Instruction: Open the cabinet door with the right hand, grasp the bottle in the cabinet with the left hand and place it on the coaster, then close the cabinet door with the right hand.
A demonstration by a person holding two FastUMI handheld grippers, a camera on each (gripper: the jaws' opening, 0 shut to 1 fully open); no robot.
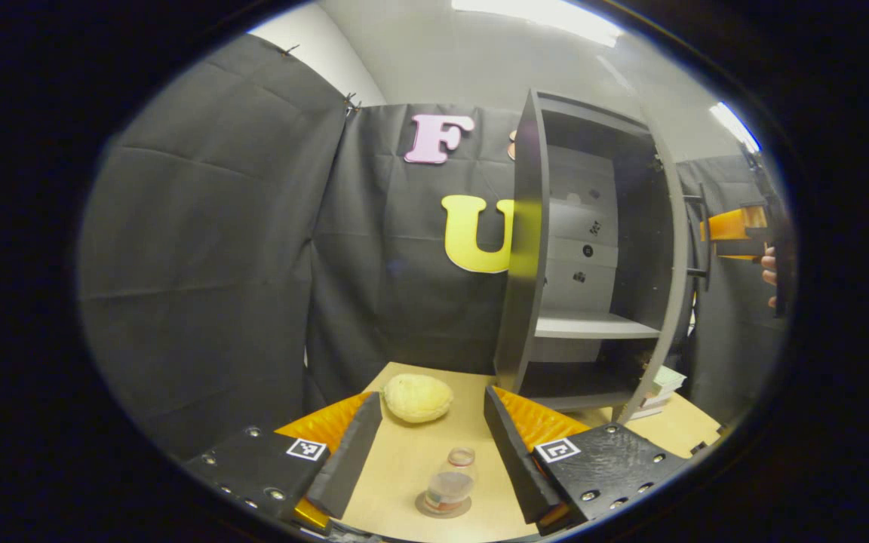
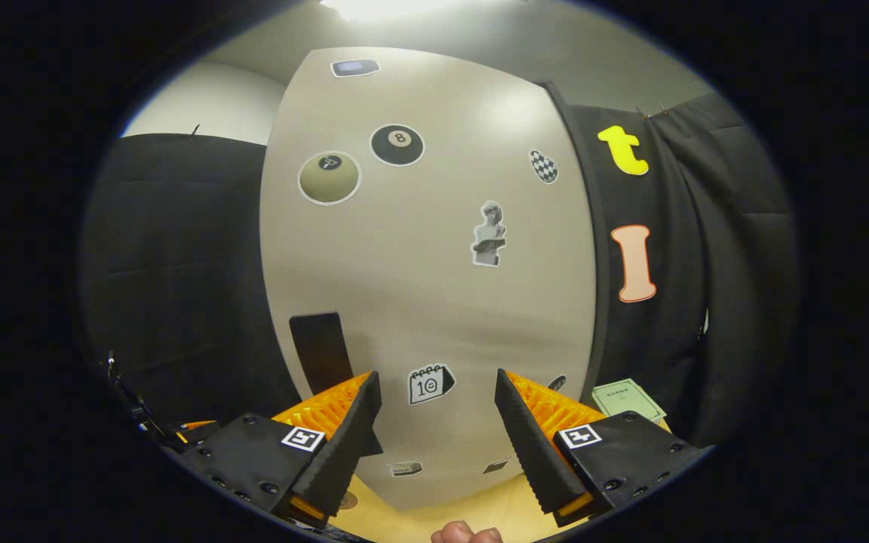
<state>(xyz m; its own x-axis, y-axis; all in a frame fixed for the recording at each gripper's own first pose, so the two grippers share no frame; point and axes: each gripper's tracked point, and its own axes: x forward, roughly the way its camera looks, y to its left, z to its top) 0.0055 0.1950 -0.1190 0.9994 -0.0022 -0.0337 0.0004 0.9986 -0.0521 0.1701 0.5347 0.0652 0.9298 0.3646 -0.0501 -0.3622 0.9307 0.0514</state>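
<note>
Left gripper view faces the open cabinet (image 1: 593, 256) from afar; right gripper view — perhaps nearer — faces its door (image 2: 427, 264).

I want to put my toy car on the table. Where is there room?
Bare tan tabletop lies between the lumpy yellow ball and the small clear bottle on its round coaster. The open grey cabinet's middle shelf looks bare too. It is crowded at the right, where stacked books sit by the cabinet.

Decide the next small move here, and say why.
Probably push the cabinet door shut with the right tongs: the bottle already stands on the coaster, the left tongs are open, and the door faces the right tongs.
</note>
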